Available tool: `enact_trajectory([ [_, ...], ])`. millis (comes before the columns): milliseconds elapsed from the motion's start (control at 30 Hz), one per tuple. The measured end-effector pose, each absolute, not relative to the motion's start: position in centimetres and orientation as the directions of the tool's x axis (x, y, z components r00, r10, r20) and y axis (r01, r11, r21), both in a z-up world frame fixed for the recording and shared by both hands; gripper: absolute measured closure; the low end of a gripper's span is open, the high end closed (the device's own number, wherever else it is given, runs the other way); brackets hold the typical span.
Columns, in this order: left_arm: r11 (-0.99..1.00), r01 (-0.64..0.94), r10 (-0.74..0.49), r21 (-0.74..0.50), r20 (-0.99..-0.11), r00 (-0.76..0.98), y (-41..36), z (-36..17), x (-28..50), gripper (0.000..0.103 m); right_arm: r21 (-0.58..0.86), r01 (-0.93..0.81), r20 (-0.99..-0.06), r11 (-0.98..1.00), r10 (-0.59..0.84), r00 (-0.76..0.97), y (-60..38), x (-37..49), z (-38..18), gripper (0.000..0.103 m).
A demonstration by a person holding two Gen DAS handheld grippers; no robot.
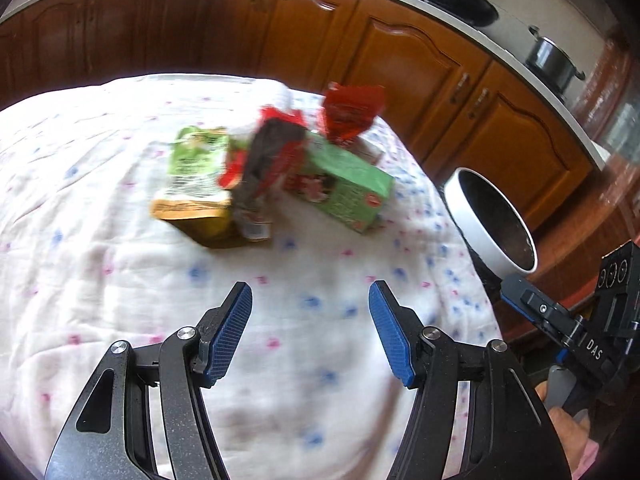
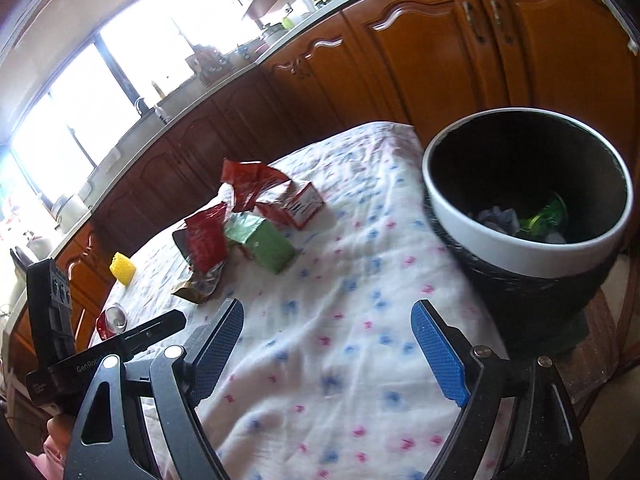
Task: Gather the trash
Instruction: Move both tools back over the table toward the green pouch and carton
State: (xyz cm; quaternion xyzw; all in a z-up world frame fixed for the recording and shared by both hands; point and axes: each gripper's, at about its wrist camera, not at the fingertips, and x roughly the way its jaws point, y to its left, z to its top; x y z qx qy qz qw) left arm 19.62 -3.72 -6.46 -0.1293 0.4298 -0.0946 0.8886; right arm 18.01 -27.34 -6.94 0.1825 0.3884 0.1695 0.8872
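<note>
On the cloth-covered table point(image 1: 100, 280), mid-far: wrapper pile with green carton point(image 1: 344, 184). Bin point(image 2: 524, 256) off the right edge for short drops. Left gripper point(image 1: 310, 334) and right gripper point(image 2: 328, 352) spread apart, empty, aimed at the pile.

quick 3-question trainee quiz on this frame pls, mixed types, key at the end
1. True or false: the left gripper is shut on a wrapper.
2. Where is the trash bin relative to the table? A) on top of it B) off its edge, beside it C) under the cloth
3. Fill in: the box lying in the trash pile is mostly ___.

Key: 1. False; both it and the right gripper are open with nothing between their fingers. 2. B. 3. Green.
</note>
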Motion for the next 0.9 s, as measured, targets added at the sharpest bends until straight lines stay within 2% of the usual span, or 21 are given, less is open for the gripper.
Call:
enact_trajectory([
  [500, 0.941, -0.05, -0.231, -0.335, -0.743, 0.629, 1.1, -6.7, 20.8, 0.041, 0.428, -0.231, -0.637, 0.874, 0.473, 0.609, -24.2, 20.6, -6.9, 0.016],
  [633, 0.935, -0.067, -0.233, -0.347, -0.748, 0.622, 1.9, -7.0, 21.7, 0.034, 0.426, -0.252, -0.641, 0.869, 0.486, 0.594, -23.2, 21.8, -7.3, 0.016],
  [900, 0.938, -0.067, -0.238, -0.341, -0.771, 0.591, 1.9, -7.9, 24.5, 0.029, 0.406, -0.312, -0.645, 0.859, 0.511, 0.568, -20.8, 24.4, -7.6, 0.016],
])
